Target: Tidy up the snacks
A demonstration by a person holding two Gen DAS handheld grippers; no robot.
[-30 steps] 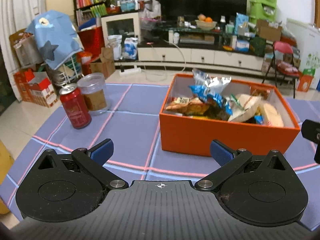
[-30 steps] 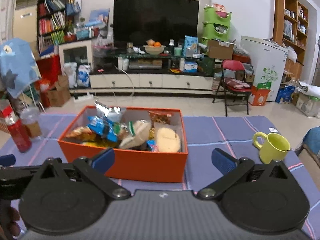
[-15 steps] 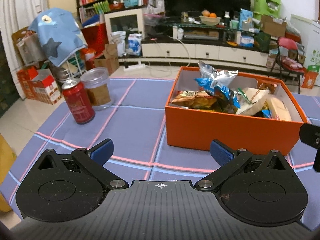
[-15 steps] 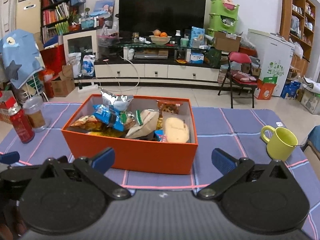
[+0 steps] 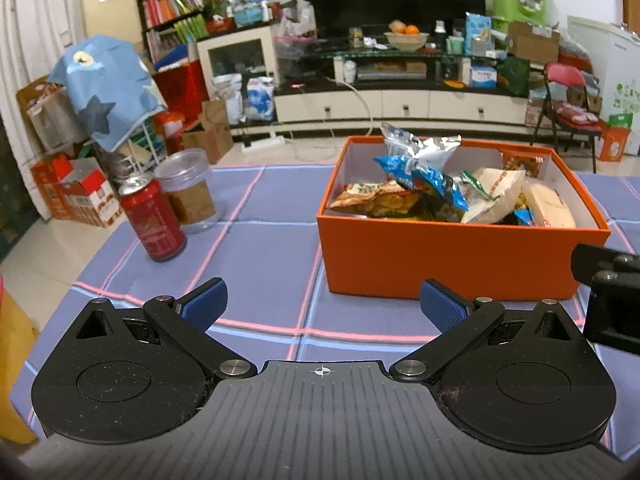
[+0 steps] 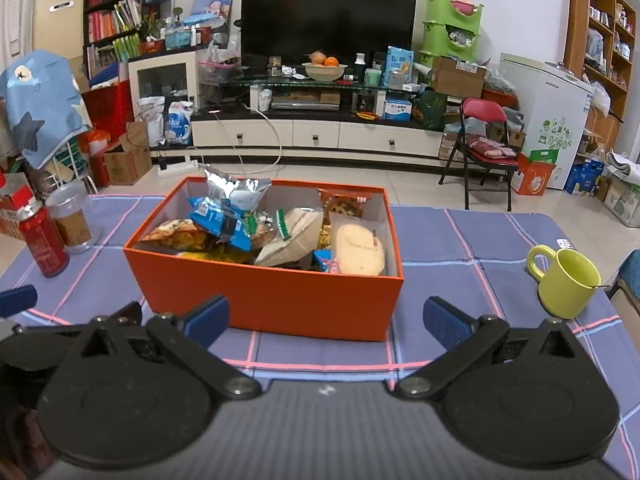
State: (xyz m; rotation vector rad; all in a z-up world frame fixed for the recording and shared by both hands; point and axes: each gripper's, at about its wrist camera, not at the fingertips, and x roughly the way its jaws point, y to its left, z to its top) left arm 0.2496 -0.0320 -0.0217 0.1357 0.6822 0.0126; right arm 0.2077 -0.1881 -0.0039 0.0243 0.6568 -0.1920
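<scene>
Right wrist: splayed, empty tongs (image 6: 326, 318) before snack box (image 6: 280, 300).

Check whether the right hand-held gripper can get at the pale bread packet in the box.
Probably yes: the right hand-held gripper is open, the orange box has no lid, and the bread packet lies uncovered near its right wall.

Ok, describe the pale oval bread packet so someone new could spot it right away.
Find the orange box on the purple checked tablecloth. In its near right corner lies the bread packet: clear wrap over a smooth, pale oval loaf, unlike the crinkled printed bags beside it.
</scene>
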